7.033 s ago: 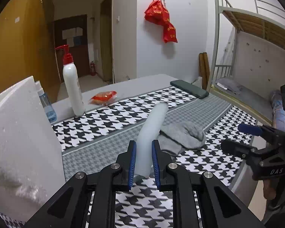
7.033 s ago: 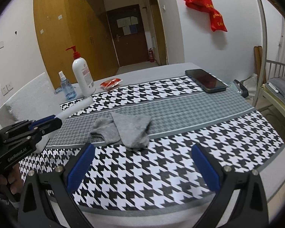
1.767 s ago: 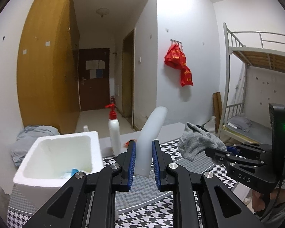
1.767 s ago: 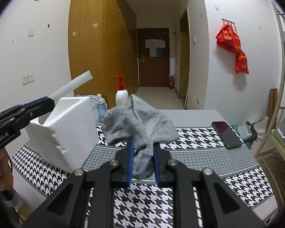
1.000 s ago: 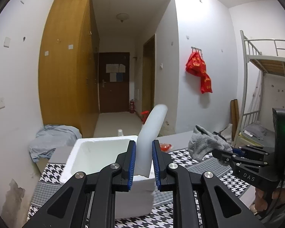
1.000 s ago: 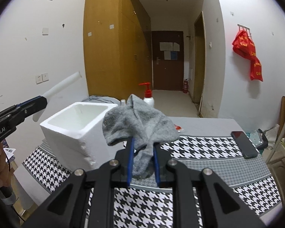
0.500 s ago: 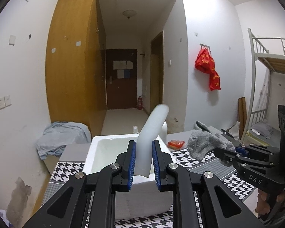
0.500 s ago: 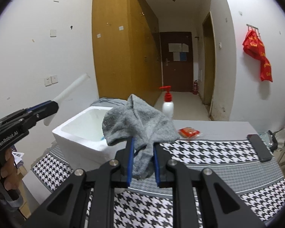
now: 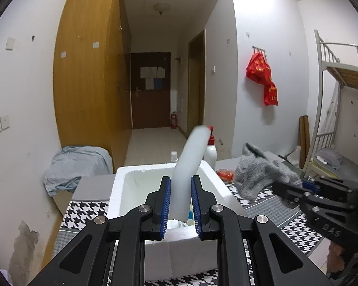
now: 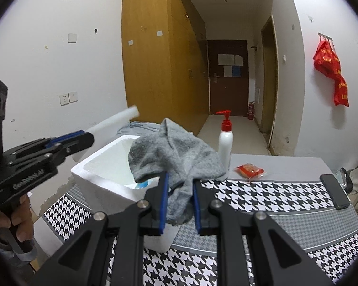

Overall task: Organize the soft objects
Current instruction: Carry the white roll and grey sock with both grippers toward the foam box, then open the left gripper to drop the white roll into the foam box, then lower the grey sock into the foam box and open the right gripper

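My left gripper is shut on a white foam tube and holds it above the near edge of the open white foam box. The tube and the left gripper also show in the right wrist view, left of the box. My right gripper is shut on a grey sock and holds it up beside the box's right side. The sock and right gripper also show in the left wrist view. Something blue lies inside the box.
A houndstooth cloth covers the table. A white pump bottle and a red packet stand behind the box. A black phone lies at the table's right edge. A blue-grey cloth heap lies on the left.
Both grippers have moved closer to the foam box, still holding the tube and the sock. The box now fills more of both views.
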`<state>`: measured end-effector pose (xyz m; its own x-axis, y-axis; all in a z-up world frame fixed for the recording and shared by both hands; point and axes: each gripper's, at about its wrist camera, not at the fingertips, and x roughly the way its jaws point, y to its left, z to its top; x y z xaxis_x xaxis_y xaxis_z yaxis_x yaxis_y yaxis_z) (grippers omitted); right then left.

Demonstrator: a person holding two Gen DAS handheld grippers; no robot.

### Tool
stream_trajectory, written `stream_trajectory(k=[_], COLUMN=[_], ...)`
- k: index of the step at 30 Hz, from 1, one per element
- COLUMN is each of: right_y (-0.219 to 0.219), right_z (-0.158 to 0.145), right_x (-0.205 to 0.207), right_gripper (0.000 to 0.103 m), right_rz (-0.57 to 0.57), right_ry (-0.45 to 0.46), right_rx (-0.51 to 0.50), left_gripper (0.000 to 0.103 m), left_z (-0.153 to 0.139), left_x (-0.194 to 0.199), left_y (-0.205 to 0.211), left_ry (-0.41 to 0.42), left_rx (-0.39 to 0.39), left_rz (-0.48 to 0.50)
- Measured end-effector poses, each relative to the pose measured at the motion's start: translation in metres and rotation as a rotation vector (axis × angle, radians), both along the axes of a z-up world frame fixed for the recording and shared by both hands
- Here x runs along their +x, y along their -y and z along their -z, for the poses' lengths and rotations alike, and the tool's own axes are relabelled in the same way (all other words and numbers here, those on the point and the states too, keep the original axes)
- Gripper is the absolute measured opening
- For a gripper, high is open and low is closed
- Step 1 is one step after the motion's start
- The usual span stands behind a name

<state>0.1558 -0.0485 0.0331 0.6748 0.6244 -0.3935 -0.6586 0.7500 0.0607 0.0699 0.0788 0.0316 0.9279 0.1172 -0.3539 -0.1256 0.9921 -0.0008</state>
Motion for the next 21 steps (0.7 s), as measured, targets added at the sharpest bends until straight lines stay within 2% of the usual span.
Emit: stream_trajectory(k=[4,5,9,10,11,13,15,17,21], right_y=[-0.001,-0.002,-0.007,-0.008,-0.008,-0.009,-0.009,-0.010,-0.014], right_z=[0.001,0.001,0.002,0.002,0.003,0.003,0.003,0.003,0.001], right_x=[0.005,0.006,0.008,0.009,0.009,0.009,0.009,0.009,0.010], right_gripper=[0.022,0.022,0.022,0.022,0.022,0.022,0.022,0.022,0.022], right_rz=[0.014,0.016,0.016,0.016,0.018,0.020,0.023,0.025,0.024], right_ry=[-0.002,-0.003,-0.008,-0.008,-0.008,-0.006,-0.005,-0.003,-0.002], right_rx=[-0.001,-0.003,-0.006,-0.010,-0.013,-0.017,-0.019,-0.022,-0.026], left_gripper=[0.019,0.022,0.025,0.037,0.060,0.084,0.088,0.100,0.102], left_z=[0.006,0.007,0.006,0.006,0.006,0.006,0.006,0.005,0.003], left_x=[0.008,0.010,0.016,0.018,0.019,0.017,0.012,0.007,-0.002], left_y=[-0.007,-0.010,-0.015,-0.017,-0.019,-0.023,-0.026,-0.027,-0.035], left_ry=[-0.020,-0.023,-0.022,-0.021,-0.023,-0.009,0.009,0.023,0.047], left_rx=[-0.012,-0.014,-0.014,-0.015,-0.015,-0.024,-0.026,-0.020,-0.024], left_rz=[0.000,-0.002,-0.001,-0.001,-0.005,-0.023,-0.040,-0.065,-0.104])
